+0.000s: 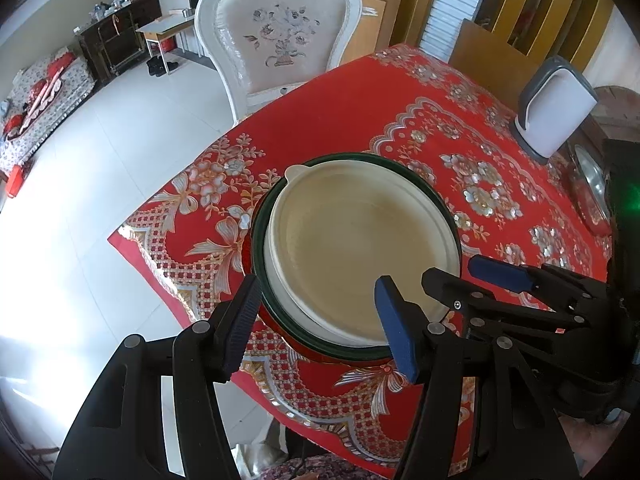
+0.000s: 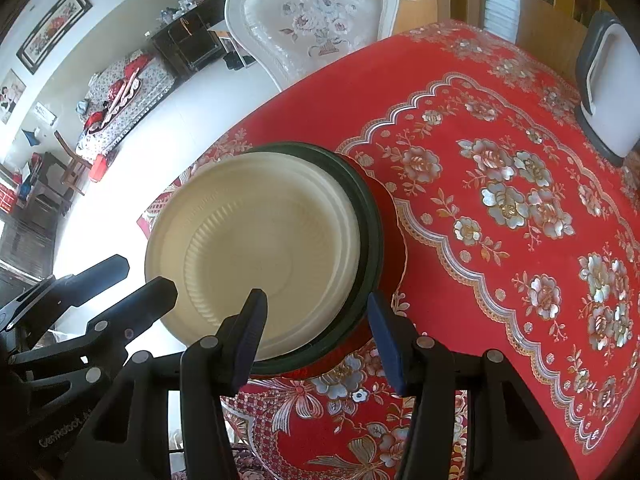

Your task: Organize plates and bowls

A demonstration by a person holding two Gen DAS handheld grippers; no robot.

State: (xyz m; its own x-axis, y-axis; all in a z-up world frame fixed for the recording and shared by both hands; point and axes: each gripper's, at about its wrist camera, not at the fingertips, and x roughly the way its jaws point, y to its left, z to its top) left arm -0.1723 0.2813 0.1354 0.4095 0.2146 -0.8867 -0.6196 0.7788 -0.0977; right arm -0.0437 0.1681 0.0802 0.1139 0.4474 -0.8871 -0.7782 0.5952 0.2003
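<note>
In the left wrist view the left gripper (image 1: 320,320) stands about half open at the lower middle of the frame, its two fingers set either side of the near edge of a stack of dishes. Nothing is clamped: the left finger sits just outside the stack's rim and the blue-padded right finger hangs over the cream plate's near right edge; whether it touches cannot be told. The right gripper (image 1: 452,274) enters from the right of that frame, also parted and holding nothing, its tips over the stack's right edge.

In the right wrist view the right gripper (image 2: 316,332) is likewise about half open at the bottom centre, its fingers straddling the near right part of the stack, with no grip on it. The left gripper (image 2: 148,276) reaches in from the lower left.

The stack sits near the table's near left corner: a cream plate (image 1: 360,256) on top, nested in a dark green bowl (image 1: 256,232), with a red dish (image 2: 394,236) showing beneath.

All rest on a red flowered tablecloth (image 1: 400,120). A white chair (image 1: 280,36) stands at the top of the frame, and a white and grey container (image 1: 556,108) at the upper right
</note>
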